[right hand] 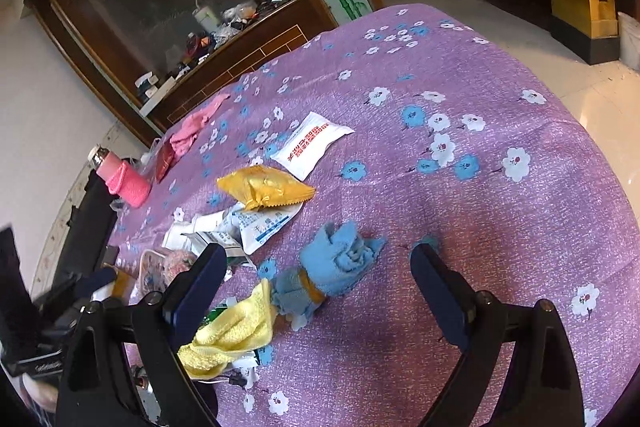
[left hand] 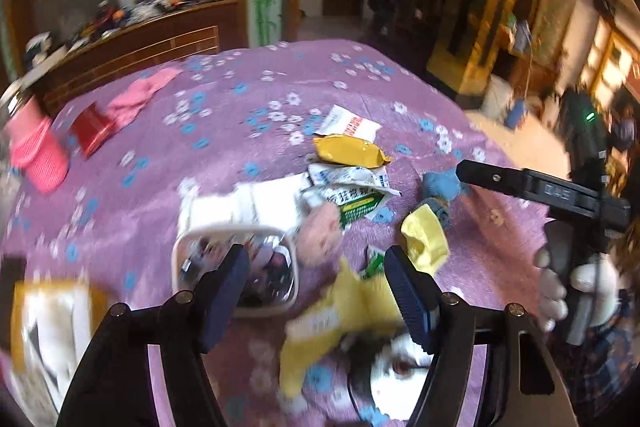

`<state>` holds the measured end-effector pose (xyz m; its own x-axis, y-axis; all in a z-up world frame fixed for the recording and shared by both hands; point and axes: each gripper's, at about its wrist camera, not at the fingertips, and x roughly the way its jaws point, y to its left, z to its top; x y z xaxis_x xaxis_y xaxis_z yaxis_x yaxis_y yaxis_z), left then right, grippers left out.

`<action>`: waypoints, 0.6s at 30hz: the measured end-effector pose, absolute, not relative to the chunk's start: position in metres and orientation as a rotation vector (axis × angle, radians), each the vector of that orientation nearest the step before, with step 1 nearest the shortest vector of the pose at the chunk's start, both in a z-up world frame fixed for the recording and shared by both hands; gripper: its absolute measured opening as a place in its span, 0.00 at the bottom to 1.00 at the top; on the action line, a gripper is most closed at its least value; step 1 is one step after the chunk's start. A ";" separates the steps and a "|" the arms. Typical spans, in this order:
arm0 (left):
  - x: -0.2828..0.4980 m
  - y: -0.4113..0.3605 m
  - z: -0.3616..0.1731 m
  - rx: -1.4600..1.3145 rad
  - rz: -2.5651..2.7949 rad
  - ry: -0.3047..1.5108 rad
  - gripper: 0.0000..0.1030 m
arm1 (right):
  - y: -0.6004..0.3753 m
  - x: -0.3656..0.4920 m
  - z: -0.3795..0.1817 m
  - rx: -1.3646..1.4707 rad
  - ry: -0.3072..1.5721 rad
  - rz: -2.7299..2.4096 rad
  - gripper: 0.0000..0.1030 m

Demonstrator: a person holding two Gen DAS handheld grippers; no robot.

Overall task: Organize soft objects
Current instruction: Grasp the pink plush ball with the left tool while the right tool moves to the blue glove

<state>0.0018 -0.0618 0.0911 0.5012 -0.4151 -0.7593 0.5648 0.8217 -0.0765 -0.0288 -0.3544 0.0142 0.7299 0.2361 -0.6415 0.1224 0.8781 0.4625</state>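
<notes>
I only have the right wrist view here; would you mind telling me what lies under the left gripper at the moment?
Observer: The left gripper is open above a yellow cloth that your view does not show; nothing is between its fingers.
Operator: Thank you. Is there anything beside that cloth?
Observer: Yes, a white square container holding shiny wrappers sits just left of it on the purple tablecloth.
Operator: And how does my own gripper look from that side?
Observer: The right gripper appears in the left wrist view only as one black finger reaching in near the blue cloth; it is not touching it.
</notes>
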 end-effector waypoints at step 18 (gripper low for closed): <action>0.055 -0.128 0.030 0.501 -0.649 0.966 0.33 | -0.338 -0.001 -0.012 0.434 0.853 0.051 0.90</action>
